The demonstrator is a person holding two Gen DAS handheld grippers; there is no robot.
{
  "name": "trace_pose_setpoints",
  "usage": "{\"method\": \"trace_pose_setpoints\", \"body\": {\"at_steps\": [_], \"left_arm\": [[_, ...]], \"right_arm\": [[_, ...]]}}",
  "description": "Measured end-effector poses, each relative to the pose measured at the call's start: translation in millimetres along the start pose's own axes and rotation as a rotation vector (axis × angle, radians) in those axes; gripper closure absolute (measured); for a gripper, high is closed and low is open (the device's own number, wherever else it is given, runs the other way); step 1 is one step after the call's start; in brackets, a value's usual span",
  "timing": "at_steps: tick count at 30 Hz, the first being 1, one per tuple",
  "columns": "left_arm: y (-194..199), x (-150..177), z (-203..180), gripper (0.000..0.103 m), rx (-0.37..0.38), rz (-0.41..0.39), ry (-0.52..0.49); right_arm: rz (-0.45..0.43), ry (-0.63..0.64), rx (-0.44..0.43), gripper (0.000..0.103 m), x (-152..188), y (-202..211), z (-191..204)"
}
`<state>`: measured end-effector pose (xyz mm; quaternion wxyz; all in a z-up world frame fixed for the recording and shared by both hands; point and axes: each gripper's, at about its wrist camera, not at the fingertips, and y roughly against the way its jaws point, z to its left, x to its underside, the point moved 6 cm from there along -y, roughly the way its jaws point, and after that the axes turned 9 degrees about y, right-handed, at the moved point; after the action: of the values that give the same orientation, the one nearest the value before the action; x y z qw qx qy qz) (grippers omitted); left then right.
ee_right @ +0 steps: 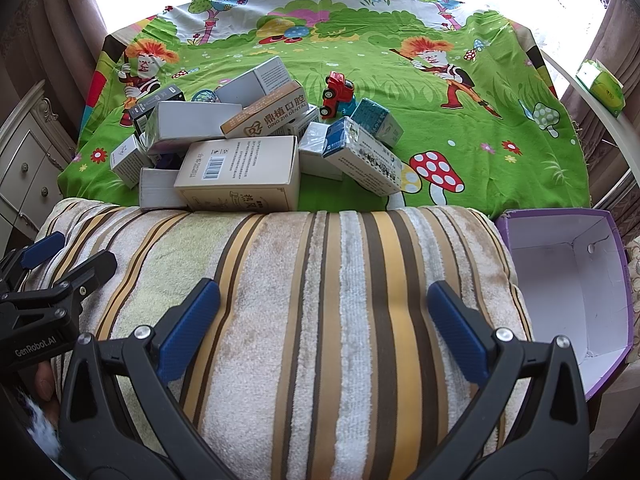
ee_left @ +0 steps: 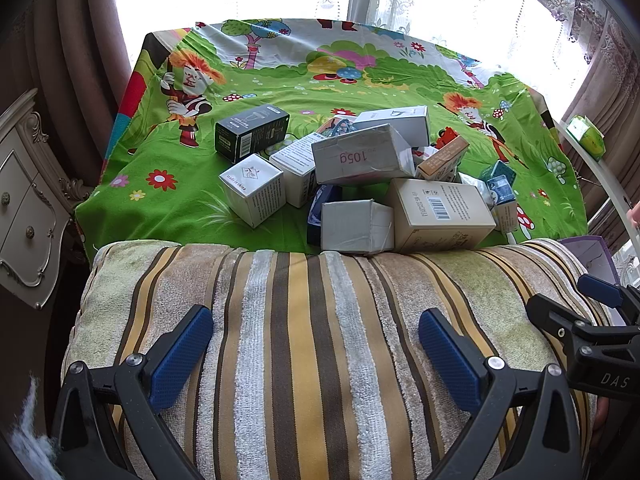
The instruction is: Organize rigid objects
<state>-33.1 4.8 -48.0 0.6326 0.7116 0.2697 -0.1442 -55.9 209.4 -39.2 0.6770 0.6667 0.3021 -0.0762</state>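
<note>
A heap of small cardboard boxes (ee_left: 362,158) lies on the green cartoon cloth (ee_left: 180,208); the heap also shows in the right wrist view (ee_right: 240,168). A black box (ee_left: 251,132) stands at its far left. A red toy car (ee_right: 337,92) sits behind the heap. An empty purple-edged box (ee_right: 568,292) stands at the right. My left gripper (ee_left: 316,344) is open and empty over the striped towel (ee_left: 320,320). My right gripper (ee_right: 323,320) is open and empty over the same towel (ee_right: 320,264), beside the left one.
A white carved dresser (ee_left: 24,200) stands at the left. Curtains and a bright window are behind the table. A green packet (ee_right: 604,86) lies on a white ledge at the far right.
</note>
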Motion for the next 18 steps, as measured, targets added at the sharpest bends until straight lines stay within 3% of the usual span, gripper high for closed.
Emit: {"method": "trace_pose_setpoints", "body": {"at_steps": [18], "left_arm": [[0.0, 0.0, 0.0, 0.000, 0.000, 0.000, 0.001]], "right_arm": [[-0.003, -0.006, -0.011, 0.000, 0.1, 0.3, -0.7]]}}
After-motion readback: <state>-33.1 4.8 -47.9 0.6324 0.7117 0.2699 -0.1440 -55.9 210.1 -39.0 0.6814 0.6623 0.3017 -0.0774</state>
